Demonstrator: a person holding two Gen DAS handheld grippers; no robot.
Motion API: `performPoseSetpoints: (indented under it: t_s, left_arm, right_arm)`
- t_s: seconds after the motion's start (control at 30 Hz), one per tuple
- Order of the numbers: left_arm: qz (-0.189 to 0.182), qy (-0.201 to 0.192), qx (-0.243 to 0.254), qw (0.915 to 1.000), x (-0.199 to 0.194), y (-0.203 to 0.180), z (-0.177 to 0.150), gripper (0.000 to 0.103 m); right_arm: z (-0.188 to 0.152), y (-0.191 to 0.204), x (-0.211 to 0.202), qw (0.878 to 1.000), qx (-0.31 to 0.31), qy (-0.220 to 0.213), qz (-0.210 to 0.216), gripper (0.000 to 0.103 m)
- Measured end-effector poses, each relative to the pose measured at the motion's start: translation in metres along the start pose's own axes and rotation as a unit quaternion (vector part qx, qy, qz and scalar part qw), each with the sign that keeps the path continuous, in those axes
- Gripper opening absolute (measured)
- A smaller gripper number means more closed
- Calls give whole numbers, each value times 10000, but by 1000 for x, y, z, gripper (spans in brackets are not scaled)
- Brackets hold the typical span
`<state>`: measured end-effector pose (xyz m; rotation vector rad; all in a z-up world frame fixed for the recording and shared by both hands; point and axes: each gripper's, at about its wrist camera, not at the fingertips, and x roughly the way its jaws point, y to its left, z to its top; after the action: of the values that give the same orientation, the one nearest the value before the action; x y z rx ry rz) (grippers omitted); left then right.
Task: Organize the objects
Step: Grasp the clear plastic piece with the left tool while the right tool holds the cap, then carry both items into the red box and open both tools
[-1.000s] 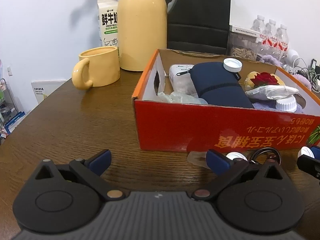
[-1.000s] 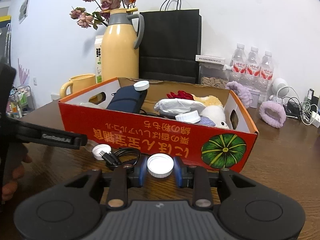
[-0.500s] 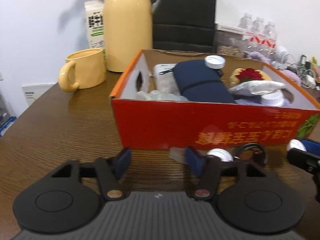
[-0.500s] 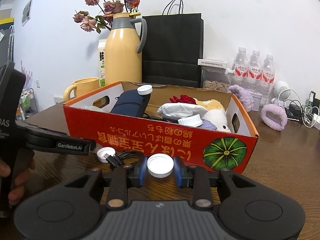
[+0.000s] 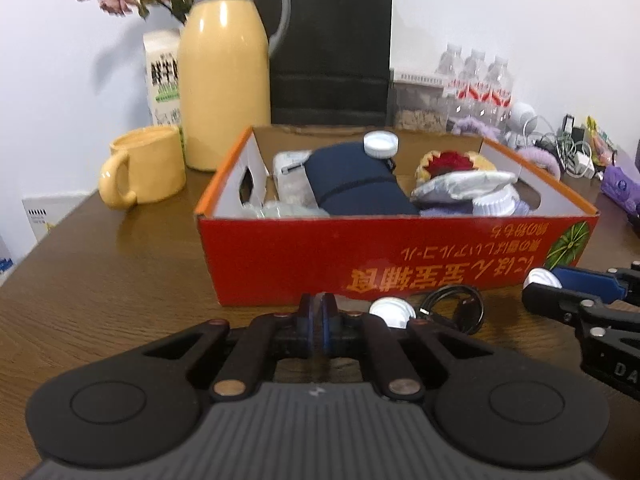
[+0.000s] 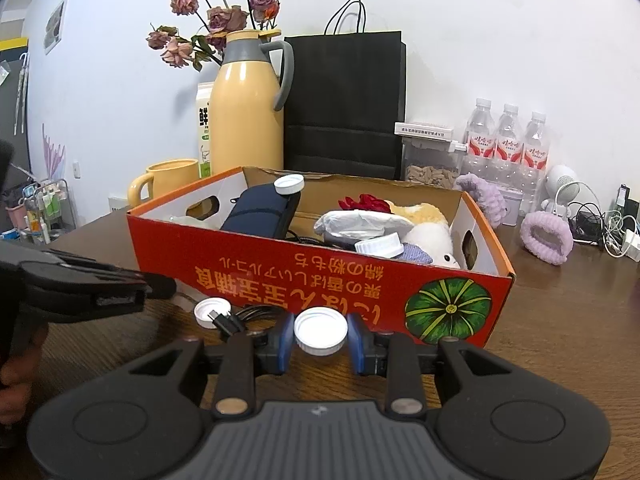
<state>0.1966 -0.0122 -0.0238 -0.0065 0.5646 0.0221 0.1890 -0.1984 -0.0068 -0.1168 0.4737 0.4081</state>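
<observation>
Mostly packed red box (image 6: 320, 276); still left outside on the surface (image 6: 560, 320): white cap (image 6: 320, 330) clamped in right gripper (image 6: 320, 340) fingers, second cap (image 5: 392, 312), black cable (image 5: 456, 308); left gripper (image 5: 318, 330) fingers together, empty

We see even, fairly bright indoor light, prob. from overhead; the white wall (image 6: 460, 20) reads clean, w/ soft shadows behind the flowers (image 6: 208, 20) and thermos (image 5: 224, 68). Left wrist view is softer: flowers and far bottles (image 5: 476, 76) smear w/ motion blur. Right wrist view is sharper. Both show heavy fisheye bending and dark corners. Mild glare sits on the thermos and the bench (image 5: 100, 280). Near tongs look slightly soft.
</observation>
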Motion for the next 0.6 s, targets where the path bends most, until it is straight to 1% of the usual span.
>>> performPoseSetpoints:
  t_s: [0.13,0.33,0.47,0.6]
  left_arm:
    - [84,-349,-33,9993,-18,1,1,5]
    - [-16,-772,-105,9970,-46,0,6,5]
    - [-71,-996,-39,9950,-56,-4,19,5]
    - [-115,-1218,-9,9925,-60,-8,39,5]
  right_arm:
    - [0,-1,-1,10000,6,-42,-5,27]
    - [3,0,-9,9997,-6,-234,20,27]
    - [11,2,-20,9988,-41,-485,82,27]
    - [26,0,-24,9975,50,-697,120,27]
